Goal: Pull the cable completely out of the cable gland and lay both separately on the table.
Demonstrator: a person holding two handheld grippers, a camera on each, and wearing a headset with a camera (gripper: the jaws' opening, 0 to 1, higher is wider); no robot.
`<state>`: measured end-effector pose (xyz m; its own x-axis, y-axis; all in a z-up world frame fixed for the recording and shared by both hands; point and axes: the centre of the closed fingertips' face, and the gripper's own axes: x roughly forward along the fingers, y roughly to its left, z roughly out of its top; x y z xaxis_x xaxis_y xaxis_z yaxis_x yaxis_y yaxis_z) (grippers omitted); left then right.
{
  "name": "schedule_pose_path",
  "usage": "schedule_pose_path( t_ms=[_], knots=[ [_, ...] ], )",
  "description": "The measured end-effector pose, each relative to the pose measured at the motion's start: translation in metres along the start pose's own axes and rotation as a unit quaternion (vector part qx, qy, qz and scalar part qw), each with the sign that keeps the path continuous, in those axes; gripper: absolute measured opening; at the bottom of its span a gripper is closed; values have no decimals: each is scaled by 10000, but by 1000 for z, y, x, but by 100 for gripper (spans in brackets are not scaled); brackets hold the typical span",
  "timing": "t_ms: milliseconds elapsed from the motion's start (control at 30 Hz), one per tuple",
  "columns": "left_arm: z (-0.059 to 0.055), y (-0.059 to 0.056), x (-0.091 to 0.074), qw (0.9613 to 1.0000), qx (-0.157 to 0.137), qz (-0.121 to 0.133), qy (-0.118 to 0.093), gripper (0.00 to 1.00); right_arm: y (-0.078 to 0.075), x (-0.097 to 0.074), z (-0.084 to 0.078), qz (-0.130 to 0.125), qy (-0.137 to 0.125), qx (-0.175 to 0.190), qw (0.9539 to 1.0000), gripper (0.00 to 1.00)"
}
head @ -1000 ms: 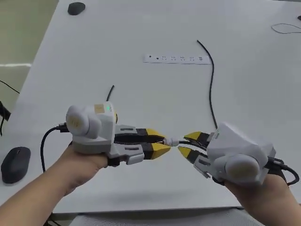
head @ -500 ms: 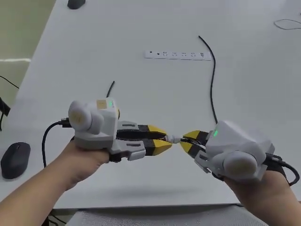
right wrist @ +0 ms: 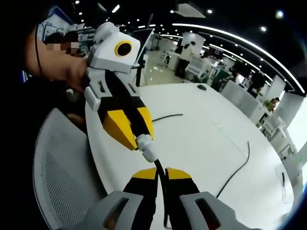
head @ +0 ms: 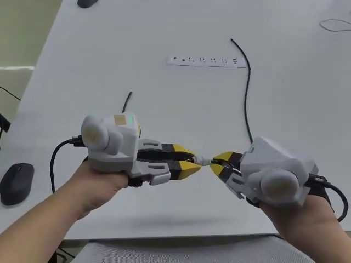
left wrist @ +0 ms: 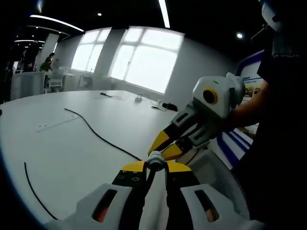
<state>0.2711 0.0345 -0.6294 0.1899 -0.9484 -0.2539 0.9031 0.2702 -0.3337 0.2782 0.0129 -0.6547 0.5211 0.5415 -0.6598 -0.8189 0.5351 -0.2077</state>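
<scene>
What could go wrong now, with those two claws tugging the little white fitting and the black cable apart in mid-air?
1. The left gripper pinches the small fitting only at its tips, so a hard pull might pop it loose.
2. Both grippers hang over the near edge of the table, so a dropped fitting could fall off the table.
3. The right gripper clamps the cable right beside the fitting. If it comes free suddenly, the hands may jerk apart.

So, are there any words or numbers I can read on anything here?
No text here can be read.
power strip: tiny marks beside the sockets, too small to read.
blue and white board in the left gripper view: some printing, too blurred to read.
</scene>
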Motion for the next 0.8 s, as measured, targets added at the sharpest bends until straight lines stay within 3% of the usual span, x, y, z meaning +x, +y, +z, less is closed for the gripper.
schedule_pose_path(
  t_ms=[267, 533, 633, 800],
  knots=[
    [0, 1, 2, 10000, 16, 40, -18, 15, -2, 0, -2, 16, -26, 206, 9998, 0],
    [1, 3, 1, 10000, -3, 80, -38, 15, -10, 1, -15, -30, 70, 479, 9988, 0],
    [2, 4, 1, 9999, -23, 116, -64, 15, -17, 3, -26, -113, 140, 849, 9962, 0],
    [3, 3, 1, 9999, -26, 115, -90, 15, -25, 4, -44, -219, 323, 1035, 9939, 0]
  ],
)
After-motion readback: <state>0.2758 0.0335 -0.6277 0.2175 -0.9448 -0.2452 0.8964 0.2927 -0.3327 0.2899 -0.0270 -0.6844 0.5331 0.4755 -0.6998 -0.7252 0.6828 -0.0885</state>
